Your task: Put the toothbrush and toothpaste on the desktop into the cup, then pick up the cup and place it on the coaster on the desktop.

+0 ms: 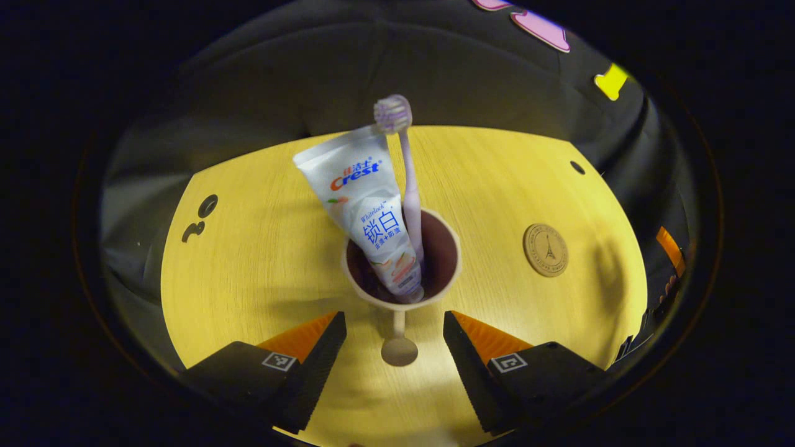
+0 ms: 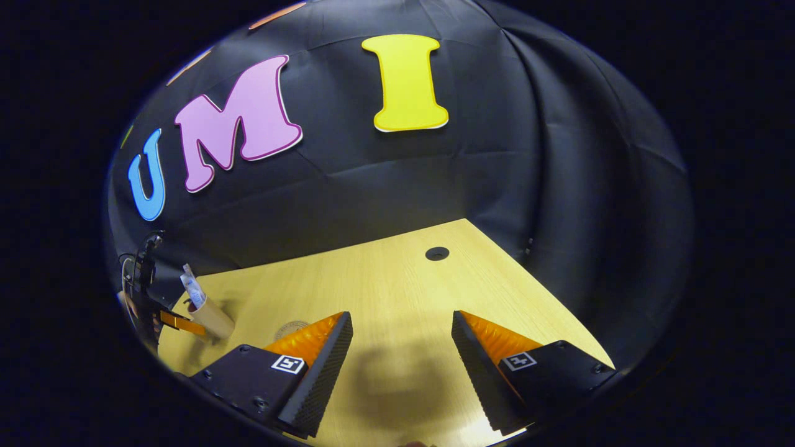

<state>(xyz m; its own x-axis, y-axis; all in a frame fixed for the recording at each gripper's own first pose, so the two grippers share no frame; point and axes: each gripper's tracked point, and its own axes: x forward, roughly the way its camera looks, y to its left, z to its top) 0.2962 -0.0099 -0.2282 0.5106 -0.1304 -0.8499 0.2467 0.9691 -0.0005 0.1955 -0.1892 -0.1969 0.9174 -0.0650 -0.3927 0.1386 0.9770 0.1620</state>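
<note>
in the left gripper view the left gripper [image 1: 395, 332] hangs with its fingers spread wide and nothing between them but the stem and foot of the cup [image 1: 402, 264], which stands upright on the desktop [image 1: 261, 261] just ahead of the fingertips, untouched. the toothpaste [image 1: 366, 211] leans in the cup with its crimped end up and to the left, and the toothbrush [image 1: 407, 180] stands beside it, bristle head topmost. the coaster [image 1: 545, 249] lies flat to the right of the cup, apart from it, with open wood between them; it bears a small tower emblem, its ring of lettering too small to read. the tube reads "crest" in red and blue, with larger blue characters below. the desk's far edge curves behind the cup with bare room on both sides, and a small round hole [image 1: 577, 167] sits near the far right edge.

in the right gripper view the right gripper [image 2: 402, 332] is also spread wide and empty, over bare wood, the desk's right edge running close by. the cup shows far off at the left rim [image 2: 211, 316], beside the other gripper.
</note>
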